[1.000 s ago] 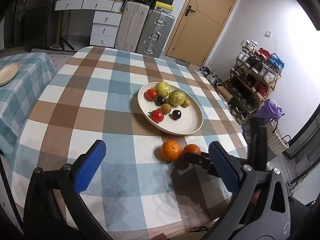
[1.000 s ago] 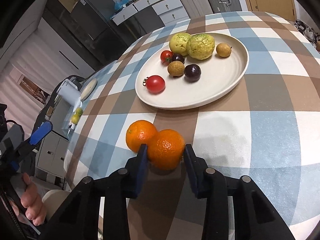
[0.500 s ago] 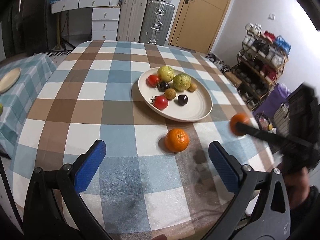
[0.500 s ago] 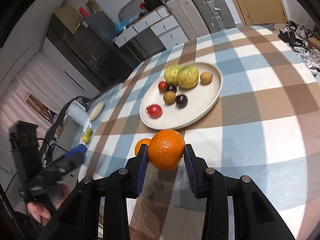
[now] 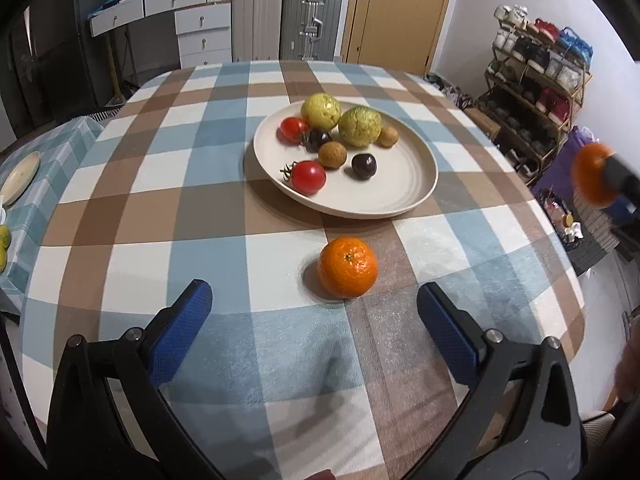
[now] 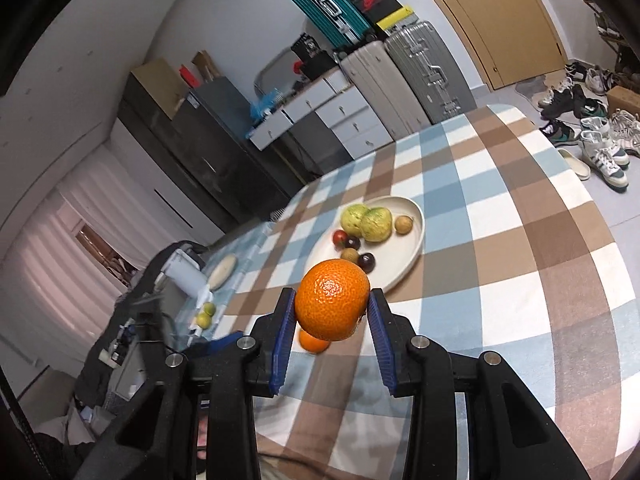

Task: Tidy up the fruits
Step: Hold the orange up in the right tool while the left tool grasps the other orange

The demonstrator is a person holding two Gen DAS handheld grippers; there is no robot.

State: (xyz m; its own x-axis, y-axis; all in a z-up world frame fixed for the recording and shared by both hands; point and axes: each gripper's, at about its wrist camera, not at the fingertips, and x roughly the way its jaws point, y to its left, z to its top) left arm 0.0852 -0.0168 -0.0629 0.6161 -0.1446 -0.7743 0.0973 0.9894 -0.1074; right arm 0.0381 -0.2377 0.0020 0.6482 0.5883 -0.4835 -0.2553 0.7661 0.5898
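On the checked tablecloth (image 5: 132, 216), seen from the left wrist, a cream plate (image 5: 404, 184) holds seven pieces: two red tomatoes (image 5: 308, 177), two bumpy yellow-green fruits (image 5: 359, 126), two dark plums (image 5: 363, 166) and, among them, small tan fruits (image 5: 332, 154) numbering two by my count, making eight in all. One orange (image 5: 347, 267) sits on the cloth, near the plate and apart from it, ahead of the left gripper (image 5: 314, 306), whose blue pads are spread wide with nothing between them. At the right edge a second, lifted orange (image 5: 588, 180) shows blurred in the other claw. A second ago both oranges lay touching on the cloth; now only one is left there.

From the right wrist, the right gripper (image 6: 331, 316) is clenched on the lifted orange (image 6: 333, 305), raised well above the table. The resting orange (image 6: 314, 342) peeks out just beneath it. The plate (image 6: 416, 236) lies beyond, its tomato near the rim hidden behind the held fruit. Half a second ago the gripper was lower and the plate looked closer.
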